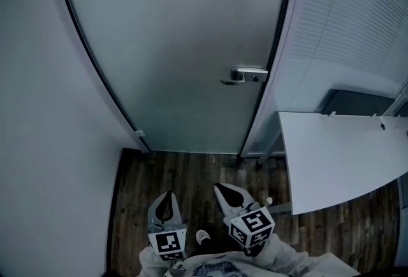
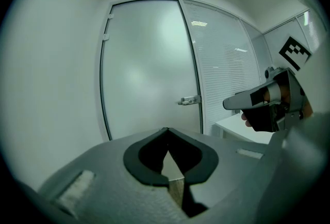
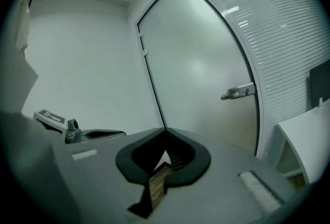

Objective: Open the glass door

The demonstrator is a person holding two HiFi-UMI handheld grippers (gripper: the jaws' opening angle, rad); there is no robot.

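Observation:
The frosted glass door (image 1: 185, 46) stands closed in its dark frame ahead of me. Its metal lever handle (image 1: 248, 75) sits at the door's right edge and also shows as the handle (image 2: 190, 100) in the left gripper view and the handle (image 3: 238, 92) in the right gripper view. Low over the floor, my left gripper (image 1: 169, 193) is shut and empty, its tip (image 2: 166, 129) pointing at the door. Beside it my right gripper (image 1: 217, 186) is likewise shut with nothing held, tip (image 3: 165, 129) aimed toward the door. Both grippers are well short of the handle and touch nothing.
A white table (image 1: 338, 161) juts in from the right, close to the door frame. Behind it is a glazed wall with slatted blinds (image 1: 344, 21) and a dark panel (image 1: 357, 102). A plain white wall (image 1: 44, 110) closes the left. Dark wood floor (image 1: 191, 177) lies below.

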